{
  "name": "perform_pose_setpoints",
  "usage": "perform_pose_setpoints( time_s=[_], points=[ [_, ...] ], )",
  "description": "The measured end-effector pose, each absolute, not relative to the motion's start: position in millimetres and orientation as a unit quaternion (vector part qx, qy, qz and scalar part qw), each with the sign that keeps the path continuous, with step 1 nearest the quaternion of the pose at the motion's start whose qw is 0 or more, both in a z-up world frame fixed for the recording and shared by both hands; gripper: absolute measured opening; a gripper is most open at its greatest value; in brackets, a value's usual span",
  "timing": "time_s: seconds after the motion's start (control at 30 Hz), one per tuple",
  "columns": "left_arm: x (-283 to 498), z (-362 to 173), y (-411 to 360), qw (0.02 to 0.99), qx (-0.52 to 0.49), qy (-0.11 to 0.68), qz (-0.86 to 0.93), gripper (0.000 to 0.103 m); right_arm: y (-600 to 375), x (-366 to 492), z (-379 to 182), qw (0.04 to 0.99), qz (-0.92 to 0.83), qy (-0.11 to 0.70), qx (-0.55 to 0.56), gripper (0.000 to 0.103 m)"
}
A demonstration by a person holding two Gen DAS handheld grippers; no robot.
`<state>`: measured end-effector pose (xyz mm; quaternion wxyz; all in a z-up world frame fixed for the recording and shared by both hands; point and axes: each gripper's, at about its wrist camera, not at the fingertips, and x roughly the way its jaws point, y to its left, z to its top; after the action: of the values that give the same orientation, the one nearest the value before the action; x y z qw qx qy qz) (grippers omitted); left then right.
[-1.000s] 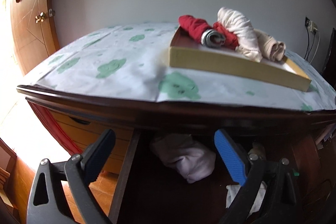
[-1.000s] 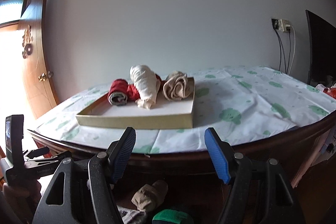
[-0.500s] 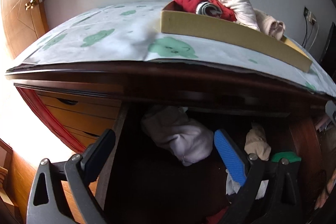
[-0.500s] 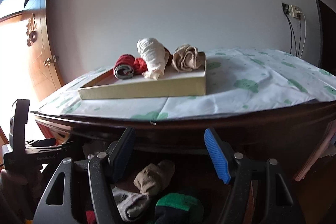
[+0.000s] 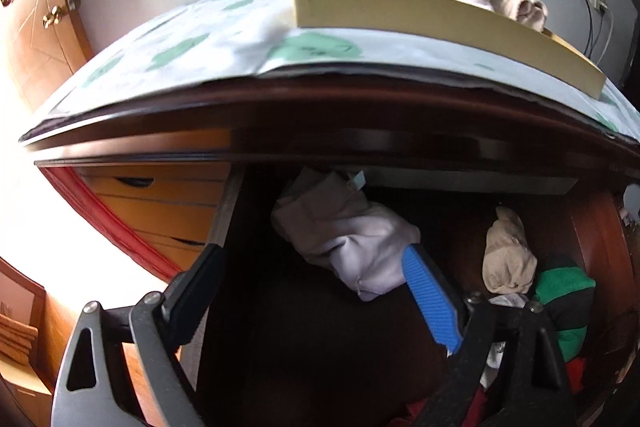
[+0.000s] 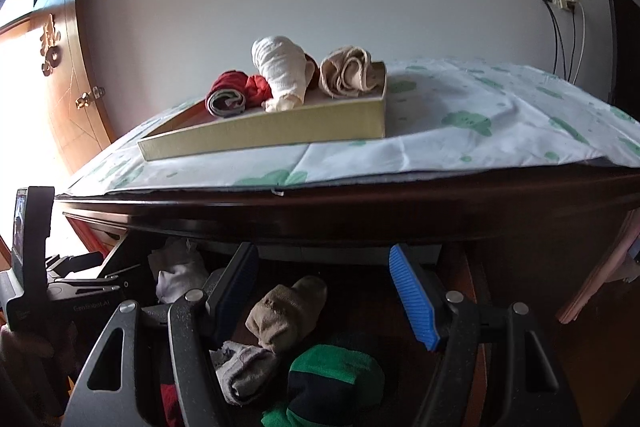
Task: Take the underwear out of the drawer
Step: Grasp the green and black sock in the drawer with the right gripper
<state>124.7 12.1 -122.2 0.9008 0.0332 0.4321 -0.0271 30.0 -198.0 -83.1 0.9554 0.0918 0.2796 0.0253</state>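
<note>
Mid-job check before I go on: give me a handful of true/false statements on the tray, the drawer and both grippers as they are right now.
1. The yellow tray on the tabletop holds rolled garments. True: a red roll, a cream roll and a beige roll.
2. The drawer is shut. False: it stands open, with clothing inside.
3. The right gripper is clamped on the tan roll. False: its jaws stand apart and grip nothing; the tan roll lies in the drawer beyond them.
4. A green-and-black roll lies in the drawer. True.
5. The left gripper holds the pale lilac garment. False: its jaws are closing but wide apart, with the garment just past the blue pad.
</note>
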Motion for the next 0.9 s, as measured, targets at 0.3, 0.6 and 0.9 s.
perform_pose_setpoints(
  time_s=[0.3,0.6,0.9],
  points=[
    [134,-128,9,0.886,0.037,0.461,-0.048,0.092,-210,41,-94,0.926,0.029,0.359,0.111,0.07],
    [134,-129,31,0.869,-0.024,0.491,-0.061,0.091,-198,42,-114,0.877,0.052,0.473,0.068,0.07],
    [125,-129,32,0.868,-0.021,0.49,-0.073,0.091,-216,31,-124,0.851,0.054,0.512,0.105,0.069]
  ],
)
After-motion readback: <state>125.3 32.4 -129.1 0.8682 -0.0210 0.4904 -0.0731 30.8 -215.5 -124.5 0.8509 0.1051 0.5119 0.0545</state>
